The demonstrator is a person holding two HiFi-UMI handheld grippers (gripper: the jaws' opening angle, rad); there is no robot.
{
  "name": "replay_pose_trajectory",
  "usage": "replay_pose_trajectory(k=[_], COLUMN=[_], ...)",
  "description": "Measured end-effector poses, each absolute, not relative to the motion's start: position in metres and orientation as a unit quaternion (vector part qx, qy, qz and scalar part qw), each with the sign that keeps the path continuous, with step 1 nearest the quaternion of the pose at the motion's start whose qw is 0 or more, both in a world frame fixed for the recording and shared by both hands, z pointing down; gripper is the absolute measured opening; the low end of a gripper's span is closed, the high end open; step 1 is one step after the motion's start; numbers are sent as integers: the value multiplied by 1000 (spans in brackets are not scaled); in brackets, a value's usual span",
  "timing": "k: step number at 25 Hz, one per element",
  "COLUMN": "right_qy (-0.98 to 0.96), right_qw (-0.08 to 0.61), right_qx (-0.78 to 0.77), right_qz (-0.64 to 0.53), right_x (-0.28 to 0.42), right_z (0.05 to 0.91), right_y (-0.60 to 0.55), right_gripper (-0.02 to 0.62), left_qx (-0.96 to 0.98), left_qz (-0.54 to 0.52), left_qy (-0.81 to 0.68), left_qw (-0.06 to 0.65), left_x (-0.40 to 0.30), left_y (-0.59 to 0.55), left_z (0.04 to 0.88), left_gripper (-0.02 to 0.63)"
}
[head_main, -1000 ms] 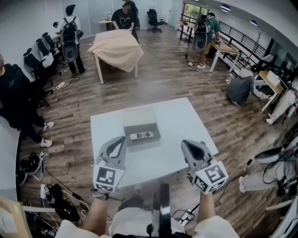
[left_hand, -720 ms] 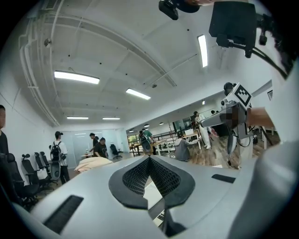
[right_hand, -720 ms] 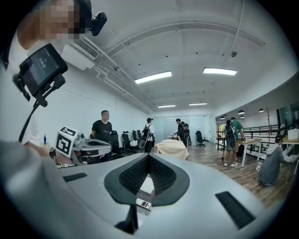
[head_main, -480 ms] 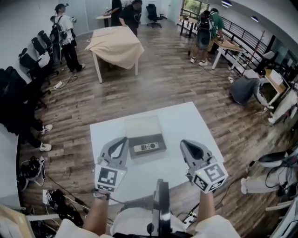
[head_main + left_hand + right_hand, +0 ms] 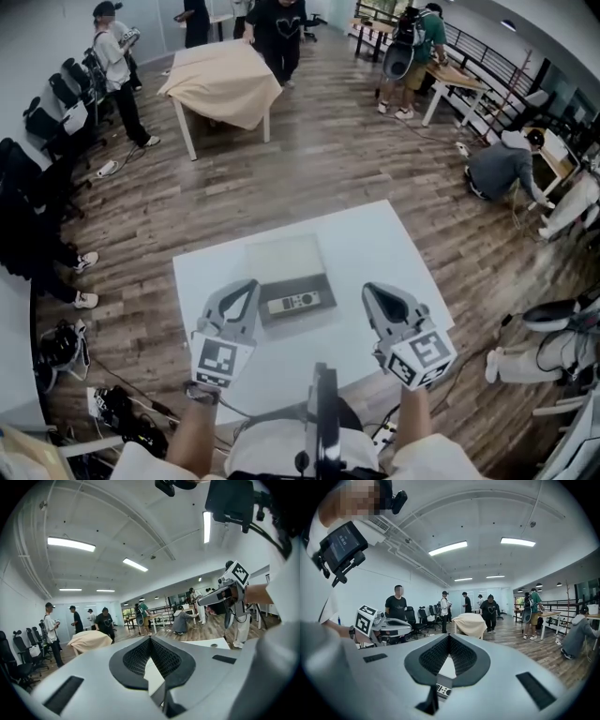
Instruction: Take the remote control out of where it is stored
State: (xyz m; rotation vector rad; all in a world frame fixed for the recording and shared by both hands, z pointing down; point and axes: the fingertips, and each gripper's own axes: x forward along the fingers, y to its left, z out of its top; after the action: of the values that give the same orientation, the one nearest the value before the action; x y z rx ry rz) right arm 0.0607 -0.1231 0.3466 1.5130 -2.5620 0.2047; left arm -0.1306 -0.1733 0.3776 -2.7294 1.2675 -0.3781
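A black-and-silver remote control [image 5: 291,302] lies in the dark tray of a flat grey box [image 5: 314,281] on the white table [image 5: 384,248]; the box's pale lid [image 5: 281,255] lies open behind it. My left gripper [image 5: 247,285] hangs shut and empty just left of the box. My right gripper [image 5: 368,290] hangs shut and empty to its right. In the left gripper view the jaws [image 5: 150,639] meet at the tip. The right gripper view shows shut jaws [image 5: 449,637] with the remote control [image 5: 443,691] below them.
The table's front edge is just under my hands. Beyond it are wooden floor, a cloth-covered table [image 5: 220,80] and several people standing or crouching. Bags and cables [image 5: 112,403] lie on the floor at the left.
The box with the remote now sits lower in the head view, more between the two grippers. Both grippers stay shut. People in the background have walked on.
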Motion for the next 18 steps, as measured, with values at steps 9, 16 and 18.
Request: replay_pose_trajectory(k=[9, 16, 18], right_qy=[-865, -871, -873], right_qw=[96, 135, 146], right_qx=[485, 464, 456], right_qz=[89, 92, 94], right_x=[86, 94, 96], right_z=[375, 404, 416], right_y=[-149, -172, -177], right_gripper=[-2, -2, -2], left_qx=[-888, -893, -896], left_qz=[-154, -219, -248], left_qy=[430, 390, 366], left_qw=[46, 46, 39], left_x=[-107, -79, -70], left_y=[-199, -212, -213], left_z=[409, 446, 465], left_gripper=[0, 0, 0])
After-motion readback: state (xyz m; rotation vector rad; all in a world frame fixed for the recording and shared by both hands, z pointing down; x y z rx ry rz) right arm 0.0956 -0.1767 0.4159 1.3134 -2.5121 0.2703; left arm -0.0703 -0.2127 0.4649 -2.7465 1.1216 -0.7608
